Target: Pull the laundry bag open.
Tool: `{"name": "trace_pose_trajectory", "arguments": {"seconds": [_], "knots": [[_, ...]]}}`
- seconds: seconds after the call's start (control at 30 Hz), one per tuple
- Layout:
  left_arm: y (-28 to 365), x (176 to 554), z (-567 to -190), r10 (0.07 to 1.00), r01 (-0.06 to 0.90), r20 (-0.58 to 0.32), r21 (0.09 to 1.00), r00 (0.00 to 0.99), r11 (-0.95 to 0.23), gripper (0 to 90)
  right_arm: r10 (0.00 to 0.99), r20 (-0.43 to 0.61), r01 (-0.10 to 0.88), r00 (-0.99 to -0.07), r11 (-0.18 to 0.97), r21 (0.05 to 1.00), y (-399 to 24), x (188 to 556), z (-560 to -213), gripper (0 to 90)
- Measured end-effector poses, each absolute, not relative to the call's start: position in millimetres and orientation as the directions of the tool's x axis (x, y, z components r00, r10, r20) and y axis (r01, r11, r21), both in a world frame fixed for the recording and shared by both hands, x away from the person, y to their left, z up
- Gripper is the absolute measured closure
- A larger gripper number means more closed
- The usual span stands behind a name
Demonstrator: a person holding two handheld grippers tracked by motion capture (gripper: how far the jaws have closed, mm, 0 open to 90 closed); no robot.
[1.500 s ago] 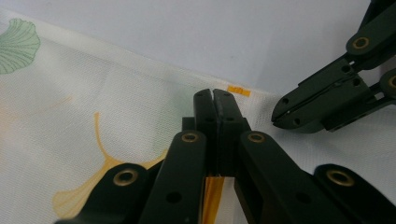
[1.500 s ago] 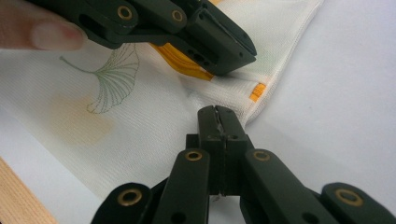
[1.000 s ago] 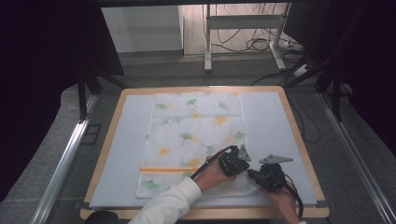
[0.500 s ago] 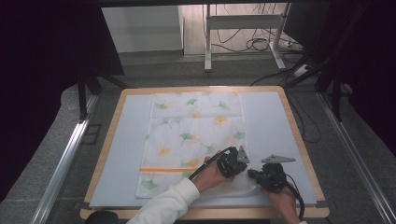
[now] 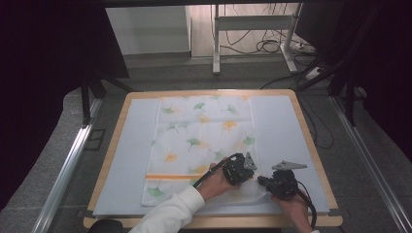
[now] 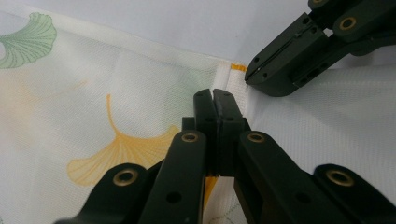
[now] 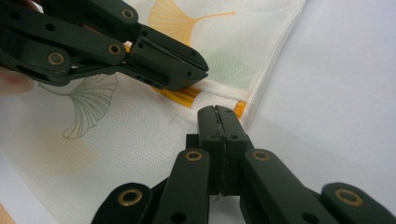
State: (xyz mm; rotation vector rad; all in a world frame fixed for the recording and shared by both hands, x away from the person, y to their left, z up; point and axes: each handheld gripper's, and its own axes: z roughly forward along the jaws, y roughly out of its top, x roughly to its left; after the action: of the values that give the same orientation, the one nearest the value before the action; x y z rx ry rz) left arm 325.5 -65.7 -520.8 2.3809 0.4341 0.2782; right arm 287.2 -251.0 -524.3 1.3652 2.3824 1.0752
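High view: a white cloth printed with green and orange ginkgo leaves and crossed by an orange stripe lies spread flat on a pale blue mat inside a wooden-rimmed table. Its near right corner is folded over, so that the plain reverse faces upward. The left gripper, carried by a hand in a white sleeve, and the right gripper rest just beside each other at this folded corner, each trailing a black cable.

Left gripper view: the left gripper has its jaws closed together, tips down on the cloth at the hemmed edge of the fold; whether fabric is pinched between them cannot be told. The right gripper lies near, its jaws likewise closed.

Right gripper view: the right gripper has its jaws pressed together at the cloth edge, near the orange stripe; a grip on fabric cannot be confirmed. The left gripper lies across the cloth just beyond it, closed
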Motion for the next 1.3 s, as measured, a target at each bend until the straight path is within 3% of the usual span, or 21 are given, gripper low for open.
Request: {"name": "trace_pose_trajectory", "arguments": {"seconds": [1.3], "knots": [[-61.0,326.1,-518.5,0.395,0.264,0.068,0.641,0.916,-0.721,90.0,0.806,0.182,0.671,-0.564,0.318,0.670,-251.9,288.1,-524.2,90.0]]}}
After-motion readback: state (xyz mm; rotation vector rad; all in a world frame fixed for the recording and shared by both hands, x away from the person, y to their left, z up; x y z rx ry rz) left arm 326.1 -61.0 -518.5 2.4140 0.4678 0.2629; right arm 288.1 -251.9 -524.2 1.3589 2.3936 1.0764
